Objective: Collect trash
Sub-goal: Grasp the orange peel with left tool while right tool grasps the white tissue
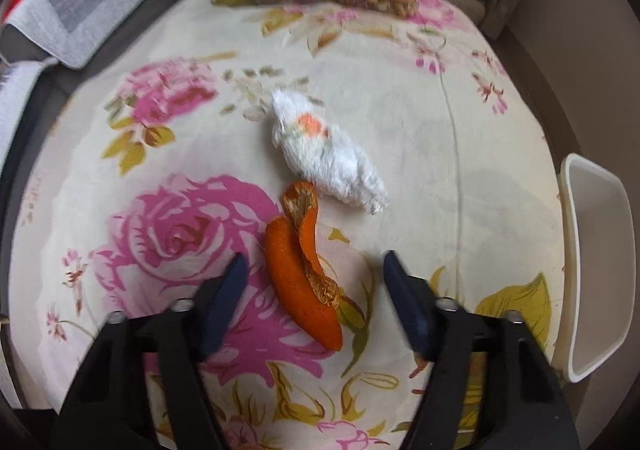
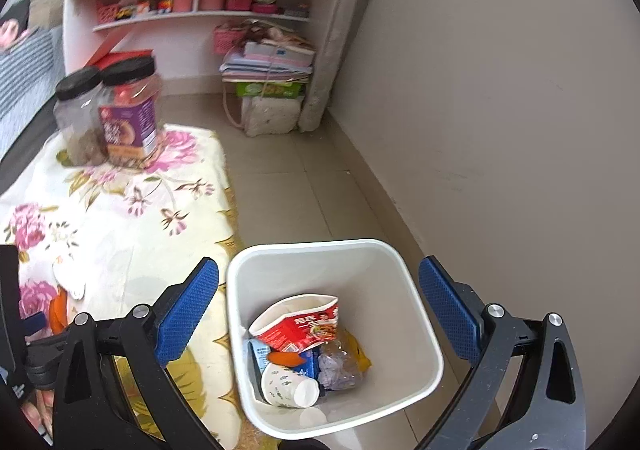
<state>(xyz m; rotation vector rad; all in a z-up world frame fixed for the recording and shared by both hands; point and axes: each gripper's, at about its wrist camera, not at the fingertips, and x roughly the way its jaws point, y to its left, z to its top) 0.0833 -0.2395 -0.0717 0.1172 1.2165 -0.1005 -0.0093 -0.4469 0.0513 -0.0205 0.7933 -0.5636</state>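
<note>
Right wrist: bin [image 2: 416, 314] beside cloth edge [image 2: 224, 186]

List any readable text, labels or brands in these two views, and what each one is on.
Nothing reads cleanly.
Purple-label jar: large characters and small print, too blurred to read.
Red noodle cup in the white bin: white characters, too small and blurred.
Blue carton in the bin: fine print, illegible.
Green box on the floor by the shelf: a logo, unreadable.

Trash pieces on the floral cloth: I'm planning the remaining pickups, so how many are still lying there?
2. The orange peel lies between the open left gripper fingers; the crumpled tissue lies just beyond, touching the peel's far tip. More may be hidden outside the view.
</note>
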